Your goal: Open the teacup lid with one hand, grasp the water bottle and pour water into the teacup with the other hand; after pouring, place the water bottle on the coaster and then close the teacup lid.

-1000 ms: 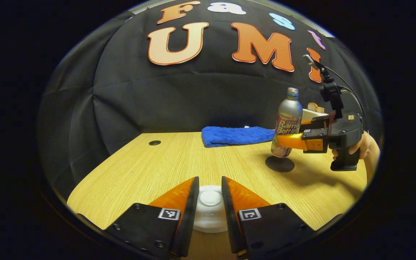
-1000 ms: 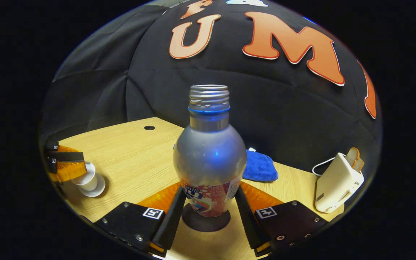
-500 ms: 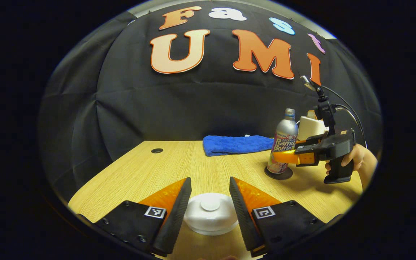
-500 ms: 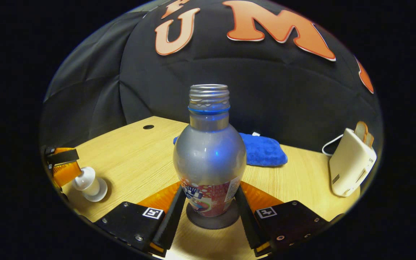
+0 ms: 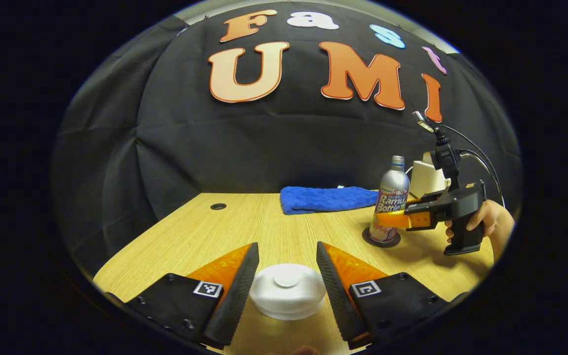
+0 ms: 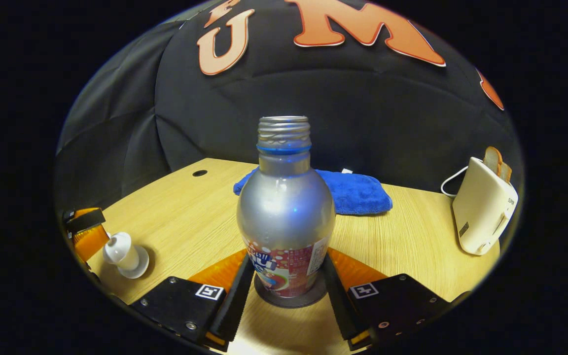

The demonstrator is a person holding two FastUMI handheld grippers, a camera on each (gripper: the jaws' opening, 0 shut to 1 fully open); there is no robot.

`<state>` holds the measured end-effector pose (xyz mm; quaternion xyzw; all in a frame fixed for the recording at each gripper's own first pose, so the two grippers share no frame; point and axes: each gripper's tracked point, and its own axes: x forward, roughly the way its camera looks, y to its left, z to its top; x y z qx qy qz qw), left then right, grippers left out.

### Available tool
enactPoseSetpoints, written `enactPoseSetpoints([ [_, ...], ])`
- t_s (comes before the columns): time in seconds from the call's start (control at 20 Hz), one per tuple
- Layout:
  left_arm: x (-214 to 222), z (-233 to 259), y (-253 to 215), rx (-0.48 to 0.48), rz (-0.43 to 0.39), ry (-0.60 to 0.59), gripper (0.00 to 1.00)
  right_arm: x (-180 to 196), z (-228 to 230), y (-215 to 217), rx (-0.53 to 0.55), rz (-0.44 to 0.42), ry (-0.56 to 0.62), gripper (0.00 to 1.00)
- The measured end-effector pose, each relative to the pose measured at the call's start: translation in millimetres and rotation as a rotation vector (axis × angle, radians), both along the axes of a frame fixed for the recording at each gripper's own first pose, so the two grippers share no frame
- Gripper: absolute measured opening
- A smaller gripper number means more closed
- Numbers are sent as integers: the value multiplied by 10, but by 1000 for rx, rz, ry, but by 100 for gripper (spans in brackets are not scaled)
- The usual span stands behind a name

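Silver metal water bottle, uncapped, upright on round dark coaster; right claw narrowed onto its lower label, both fingers against it. White lidded teacup sits on the pale wood surface between the left claw's spread fingers, gaps either side. Blue folded towel behind; cream toaster at right.

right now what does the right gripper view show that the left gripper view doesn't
Right gripper view: the water bottle's uncapped threaded mouth up close, a slice of toast in the toaster, the teacup from the side. Left gripper view: the hand holding the right gripper, the lid from above inside the open left gripper. Both: bottle standing on the coaster, blue towel, table.
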<state>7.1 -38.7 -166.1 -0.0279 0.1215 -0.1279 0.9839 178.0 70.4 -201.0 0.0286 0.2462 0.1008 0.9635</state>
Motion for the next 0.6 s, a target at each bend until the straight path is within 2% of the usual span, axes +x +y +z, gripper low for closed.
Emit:
enactPoseSetpoints([
  [0.1, -5, 100, 18, -3, 20, -15, 76, 15, -3, 8, 9, -7, 3, 80],
  [0.2, -5, 194, 35, 2, 37, -35, 82, 13, -45, 11, 27, -16, 27, 81],
  [0.3, -35, 301, 47, -1, 49, -60, 79, -6, -17, 17, 35, -17, 32, 83],
  [0.4, -46, 401, 55, -11, 63, -79, 87, -85, 78, -2, 15, -13, 16, 84],
  [0.5, -43, 477, 78, -32, 82, -91, 89, -141, 188, -78, -24, -15, -19, 94],
  [0.55, -54, 524, 92, -41, 93, -95, 94, -227, 245, -106, -40, -17, -33, 96],
  [0.6, -61, 570, 99, -50, 98, -103, 95, -301, 319, -143, -49, -21, -51, 98],
])
